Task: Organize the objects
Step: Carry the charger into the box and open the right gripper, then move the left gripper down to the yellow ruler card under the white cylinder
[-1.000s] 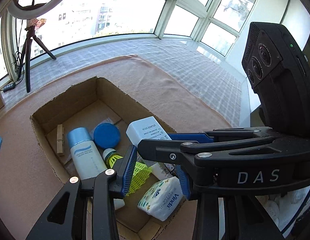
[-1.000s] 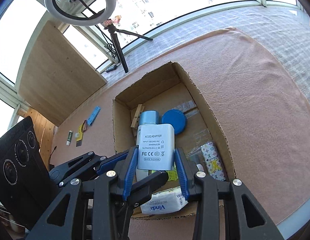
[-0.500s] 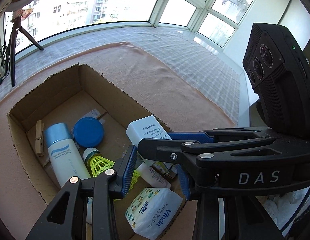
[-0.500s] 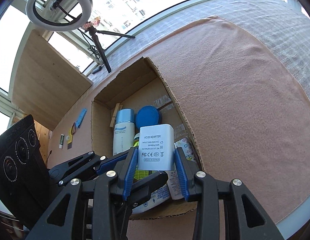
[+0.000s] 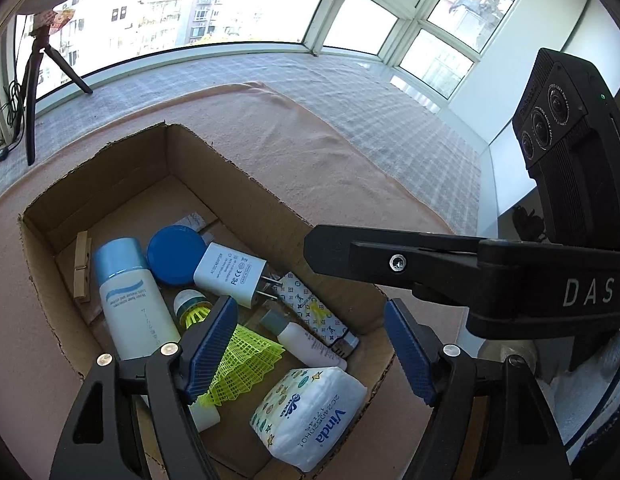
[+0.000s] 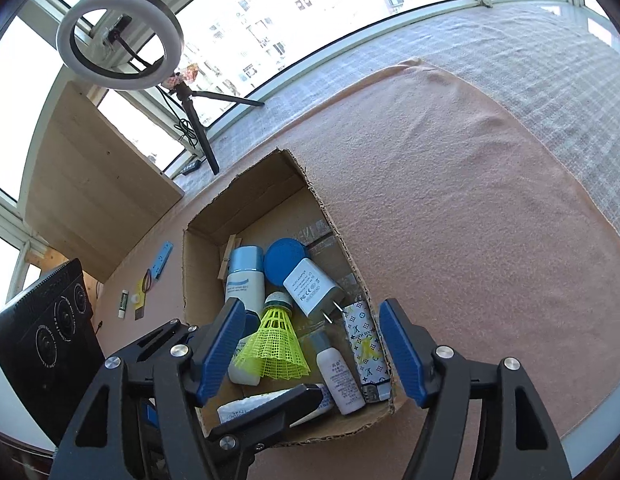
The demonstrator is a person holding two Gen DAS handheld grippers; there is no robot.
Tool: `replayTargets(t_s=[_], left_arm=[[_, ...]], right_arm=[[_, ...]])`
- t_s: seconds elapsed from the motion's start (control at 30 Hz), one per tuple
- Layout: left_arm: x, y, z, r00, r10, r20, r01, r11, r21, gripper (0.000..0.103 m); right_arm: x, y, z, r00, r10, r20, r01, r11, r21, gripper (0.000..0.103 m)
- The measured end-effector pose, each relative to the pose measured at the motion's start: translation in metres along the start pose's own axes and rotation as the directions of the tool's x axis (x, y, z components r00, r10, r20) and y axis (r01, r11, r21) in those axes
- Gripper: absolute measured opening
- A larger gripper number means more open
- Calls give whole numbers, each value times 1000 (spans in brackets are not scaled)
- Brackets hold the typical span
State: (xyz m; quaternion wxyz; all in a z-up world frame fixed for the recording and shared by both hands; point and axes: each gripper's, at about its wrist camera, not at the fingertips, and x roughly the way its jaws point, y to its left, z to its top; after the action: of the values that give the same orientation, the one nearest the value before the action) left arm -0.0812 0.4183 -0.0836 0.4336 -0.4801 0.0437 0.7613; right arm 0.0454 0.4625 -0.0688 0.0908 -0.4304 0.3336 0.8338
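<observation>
An open cardboard box [image 5: 237, 184] [image 6: 269, 184] sits on a pink cloth. In it lies a white AC adapter [image 5: 227, 268] [image 6: 310, 286], prongs out, beside a blue lid [image 5: 175, 254] [image 6: 285, 262]. Around it lie a white bottle with a light blue cap [image 5: 127, 298] [image 6: 243, 276], a yellow shuttlecock [image 5: 233, 354] [image 6: 275, 344], a small white bottle [image 5: 305, 340] [image 6: 340, 376], a patterned lighter [image 5: 318, 316] [image 6: 366, 346], a tissue pack [image 5: 310, 416] and a wooden clothespin [image 5: 81, 266]. My right gripper [image 6: 314, 354] is open and empty above the box. My left gripper [image 5: 310, 354] is open and empty over the box's near end.
A ring light on a tripod [image 6: 119, 38] stands by the window. A wooden board [image 6: 89, 184] leans at the left. Small items, a blue ruler [image 6: 161, 258] and a lip balm [image 6: 123, 304], lie on the cloth left of the box. The table edge [image 6: 590, 428] is near right.
My right gripper opened and let go of the AC adapter, which now lies in the box by the blue lid. My left gripper also opened wide.
</observation>
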Motion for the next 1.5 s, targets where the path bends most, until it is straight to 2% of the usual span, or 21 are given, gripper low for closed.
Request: replayTargets(t_s=[0.37,0.6,0.8,0.97,1.2,1.4,1.5], left_arm=[[-24,10,-9,999,35,21,-34,999,-25,79],[-60,41,-25,994,91,52,-86,992,-93,79],[-98,80,-42,983,166,79,-150,974,-171,79],[-128,118,-63,970,229,85,-200,945,-257,79],[-159,177,-99,944,327,51,-287,887,-362,78],[-181,233,-117,919,395,10,-351,828,-436,79],[-187,266,-119,900,436,-32,-400,793,-460,78]], right_arm=[[-2,7,-3,1000,-3,12,3,1000,5,66],[-2,33,-7,1000,12,15,-12,999,-49,66],[8,71,-10,998,59,-10,-60,992,-112,66],[21,105,-16,995,92,-46,-98,983,-157,66],[37,146,-28,989,117,-92,-134,967,-217,66],[49,169,-40,985,121,-126,-149,958,-245,66],[53,173,-45,982,126,-142,-158,957,-245,66]])
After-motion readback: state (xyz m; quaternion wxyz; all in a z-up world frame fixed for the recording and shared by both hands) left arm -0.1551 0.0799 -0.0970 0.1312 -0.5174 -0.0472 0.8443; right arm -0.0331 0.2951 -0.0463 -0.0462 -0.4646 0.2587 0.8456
